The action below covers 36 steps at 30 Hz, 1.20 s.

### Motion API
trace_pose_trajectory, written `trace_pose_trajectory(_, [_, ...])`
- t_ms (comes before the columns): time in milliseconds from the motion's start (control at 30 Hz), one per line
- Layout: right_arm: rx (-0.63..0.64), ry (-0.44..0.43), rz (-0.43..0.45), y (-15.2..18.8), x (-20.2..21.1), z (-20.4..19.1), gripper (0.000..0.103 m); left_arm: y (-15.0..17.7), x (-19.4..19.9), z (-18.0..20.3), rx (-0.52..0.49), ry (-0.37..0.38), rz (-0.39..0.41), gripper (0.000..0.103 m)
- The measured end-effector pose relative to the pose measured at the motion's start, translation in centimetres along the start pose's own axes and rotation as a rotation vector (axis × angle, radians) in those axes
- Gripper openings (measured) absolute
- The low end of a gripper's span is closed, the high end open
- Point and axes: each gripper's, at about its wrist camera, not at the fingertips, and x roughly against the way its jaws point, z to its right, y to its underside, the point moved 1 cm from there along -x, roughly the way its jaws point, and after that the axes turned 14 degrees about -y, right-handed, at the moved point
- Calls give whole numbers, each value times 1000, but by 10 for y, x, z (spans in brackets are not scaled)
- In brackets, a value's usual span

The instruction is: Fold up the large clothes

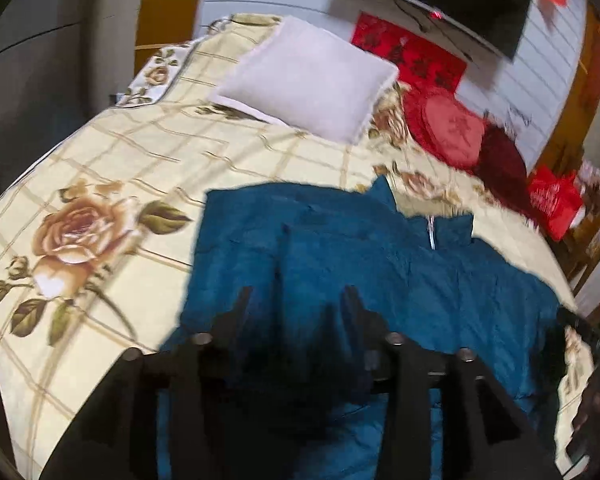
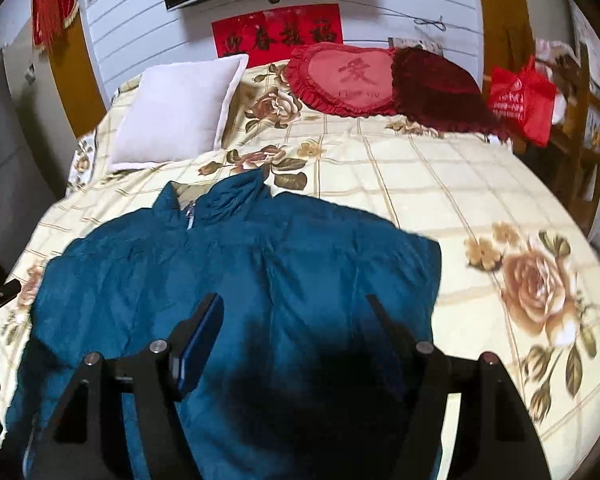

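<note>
While the teal jacket (image 2: 236,280) is lying spread on the rose-patterned bedspread (image 2: 440,192), collar toward the pillows, both grippers are hovering over its lower half. The left gripper (image 1: 298,296) is standing with fingers apart, holding nothing, though blur is softening that view. The right gripper (image 2: 296,304) is gaping wide. A white pillow (image 2: 180,108), a red heart cushion (image 2: 348,78) and a dark red cushion (image 2: 440,84) are sitting well beyond the collar.
</note>
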Motion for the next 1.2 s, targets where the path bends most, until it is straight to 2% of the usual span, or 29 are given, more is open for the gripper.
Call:
trace_pose_trajectory(100, [16,1,-18,-8,-24,-2,74,7,-27,26,-78,-68,-29,54])
trace_pose_trajectory(167, [30,17,-52,-9,-48,-4,74,12,-43,31,-93,-99,-48,55])
trace_pose_trajectory(233, [44,57,-71,-7,-69,-2,74,16,-53,31,-82,-96,-50,65])
trace_pose_trajectory(300, [36,92,-90,-3,-88,5,76,19,-59,28,-69,-84,-45,69])
trace_pose_trajectory(367, [11,96,-72,-1,-97,12,79,22,-60,27,-66,-78,-42,70])
trace_pose_trajectory(533, [-14,104,-62,-4,-80,0,78,24,-60,29,-89,-93,-43,70])
trace_pose_trajectory(633, [8,19,-3,-3,-56,-24,78,24,-61,28,-86,-93,-44,70])
trace_pose_trajectory(700, [59,-44,7,3,-45,-50,78,24,-61,29,-86,-93,-44,70])
trace_pose_trajectory(800, [142,-77,-23,14,-47,-78,78,24,-61,29,-89,-96,-44,70])
trace_pose_trajectory(867, [199,-77,-86,28,-63,-94,78,24,-61,29,-89,-96,-42,70])
trace_pose_trajectory(933, [230,-33,-143,44,-80,-99,78,24,-61,30,-93,-99,-41,70])
trace_pose_trajectory(1000, [247,-4,-159,55,-94,-97,79,24,-61,30,-102,-104,-39,70])
trace_pose_trajectory(1133, [210,-51,-178,49,-83,-92,78,24,-60,30,-100,-100,-43,70])
trace_pose_trajectory(1200, [202,-63,-139,43,-63,-86,78,20,-55,29,-93,-106,-50,70])
